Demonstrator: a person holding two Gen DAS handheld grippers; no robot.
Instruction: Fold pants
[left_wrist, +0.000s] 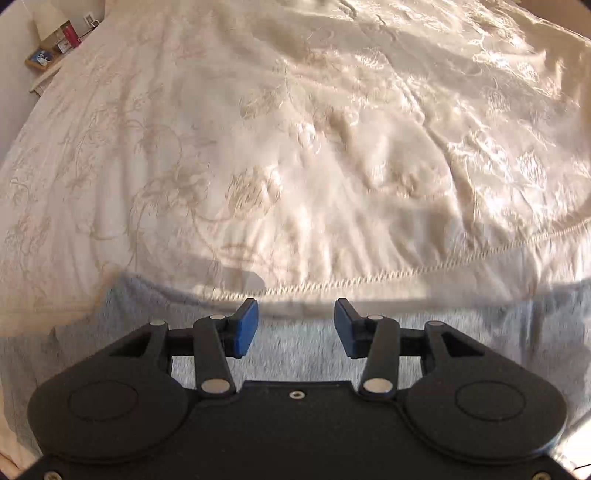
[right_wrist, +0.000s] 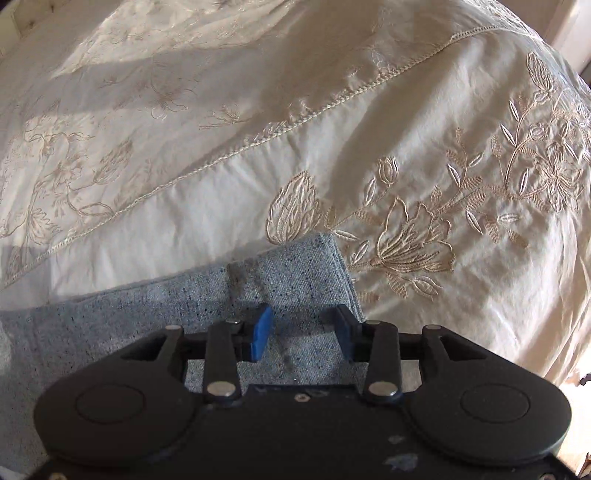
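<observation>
The pants (left_wrist: 303, 354) are light blue-grey denim, lying flat on a cream embroidered bedspread (left_wrist: 295, 147). In the left wrist view they fill the lower band of the picture, blurred, with their far edge just beyond the fingertips. My left gripper (left_wrist: 295, 328) hangs over them, pointing steeply down, open with nothing between its blue pads (left_wrist: 243, 328). In the right wrist view a squared end of the pants (right_wrist: 295, 280) lies under my right gripper (right_wrist: 303, 332). Its jaws stand apart above the cloth, and the pads (right_wrist: 262, 332) press on nothing.
The bedspread (right_wrist: 406, 147) carries raised flower embroidery (right_wrist: 406, 240) and a stitched seam line (left_wrist: 406, 273). A bedside table (left_wrist: 48, 59) with a lamp and small items stands at the far left. Sunlight patches fall across the bed.
</observation>
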